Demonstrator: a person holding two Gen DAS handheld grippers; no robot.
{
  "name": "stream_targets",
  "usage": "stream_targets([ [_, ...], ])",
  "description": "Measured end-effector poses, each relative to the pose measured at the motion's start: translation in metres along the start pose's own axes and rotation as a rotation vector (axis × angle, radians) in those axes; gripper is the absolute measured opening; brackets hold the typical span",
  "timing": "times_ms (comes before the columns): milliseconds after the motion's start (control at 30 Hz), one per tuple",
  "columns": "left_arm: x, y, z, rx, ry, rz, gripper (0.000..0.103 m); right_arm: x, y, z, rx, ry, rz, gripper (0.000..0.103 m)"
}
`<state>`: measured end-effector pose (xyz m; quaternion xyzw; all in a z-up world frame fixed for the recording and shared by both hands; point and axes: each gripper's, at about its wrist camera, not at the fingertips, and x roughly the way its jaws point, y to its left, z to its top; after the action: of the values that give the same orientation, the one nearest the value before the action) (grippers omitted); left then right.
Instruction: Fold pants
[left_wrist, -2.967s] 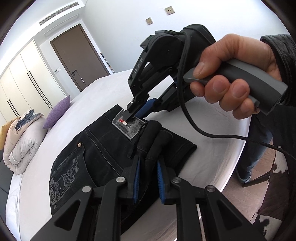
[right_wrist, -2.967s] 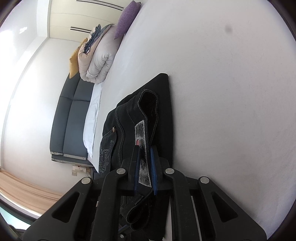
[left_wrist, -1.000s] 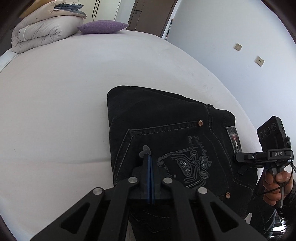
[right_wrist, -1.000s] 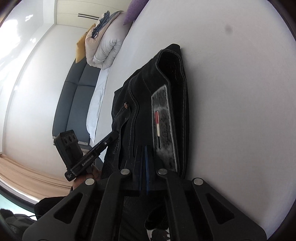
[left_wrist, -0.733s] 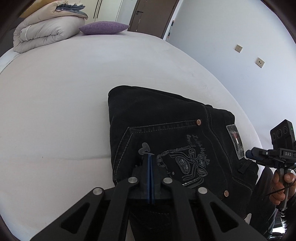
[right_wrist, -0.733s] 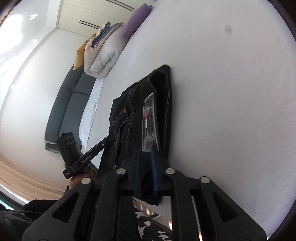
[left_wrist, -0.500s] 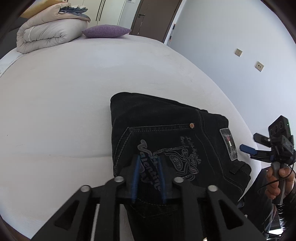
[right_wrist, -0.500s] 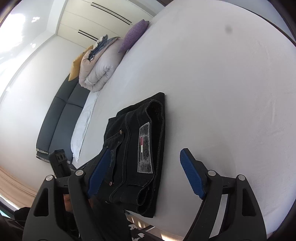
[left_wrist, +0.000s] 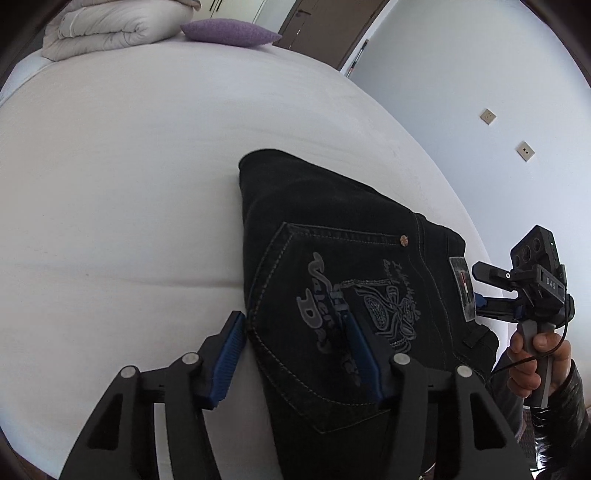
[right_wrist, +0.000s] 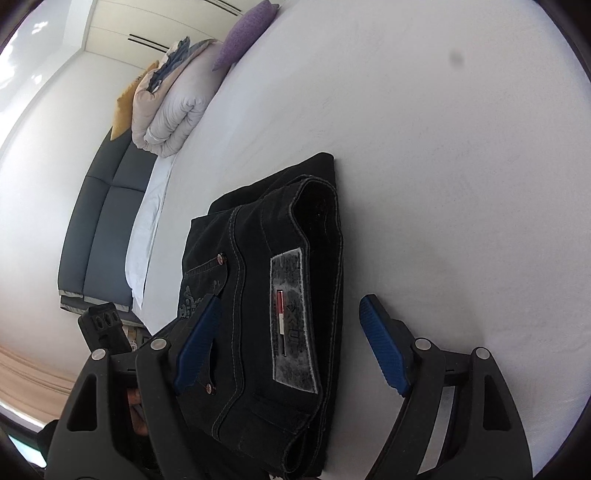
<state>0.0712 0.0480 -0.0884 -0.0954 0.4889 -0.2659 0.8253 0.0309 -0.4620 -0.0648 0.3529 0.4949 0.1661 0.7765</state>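
The black pants (left_wrist: 332, 236) lie folded in a compact stack on the white bed (left_wrist: 110, 177), back pocket with grey print facing up. They also show in the right wrist view (right_wrist: 258, 295), with the grey waistband patch (right_wrist: 291, 317) on top. My left gripper (left_wrist: 295, 354) is open and empty, its blue pads straddling the pants' near corner just above the cloth. My right gripper (right_wrist: 288, 339) is open wide and empty, hovering over the waistband end. It also shows in the left wrist view (left_wrist: 491, 295) at the pants' right edge.
A folded white duvet (left_wrist: 118, 26) and a purple pillow (left_wrist: 229, 33) lie at the far end of the bed. A grey sofa (right_wrist: 103, 221) stands beyond the bed's edge. A brown door (left_wrist: 325, 22) and a white wall are at the back.
Both grippers were shut on the folded pants; they have opened and let go. Both have drawn back a little, and the pants rest flat on the bed.
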Motion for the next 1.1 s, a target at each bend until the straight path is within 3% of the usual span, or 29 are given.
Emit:
stream_targets([
  [200,0.012,0.006,0.009,-0.029,0.05,-0.046,0.055,0.026,0.019,0.004,-0.007,0.058,-0.033,0.072],
  [333,0.014,0.003,0.01,-0.013,0.066,-0.045,0.046,0.039,0.018,0.005,0.01,0.067,-0.067,0.032],
  [367,0.015,0.002,0.009,-0.013,0.065,-0.044,0.045,0.041,0.018,0.004,0.013,0.064,-0.06,0.03],
  [633,0.002,-0.009,0.009,-0.004,0.023,-0.028,0.029,0.027,0.051,-0.003,-0.151,-0.016,-0.118,0.017],
  [800,-0.017,-0.025,0.025,0.028,-0.036,-0.023,0.026,0.007,0.081,0.003,-0.26,-0.068,-0.11,0.016],
  [967,-0.024,-0.039,0.063,0.087,-0.107,-0.026,0.026,-0.013,0.09,0.035,-0.281,-0.133,-0.077,0.016],
  [1100,-0.002,-0.04,0.091,0.102,-0.095,-0.021,0.027,-0.017,0.093,0.069,-0.316,-0.142,-0.095,0.016],
])
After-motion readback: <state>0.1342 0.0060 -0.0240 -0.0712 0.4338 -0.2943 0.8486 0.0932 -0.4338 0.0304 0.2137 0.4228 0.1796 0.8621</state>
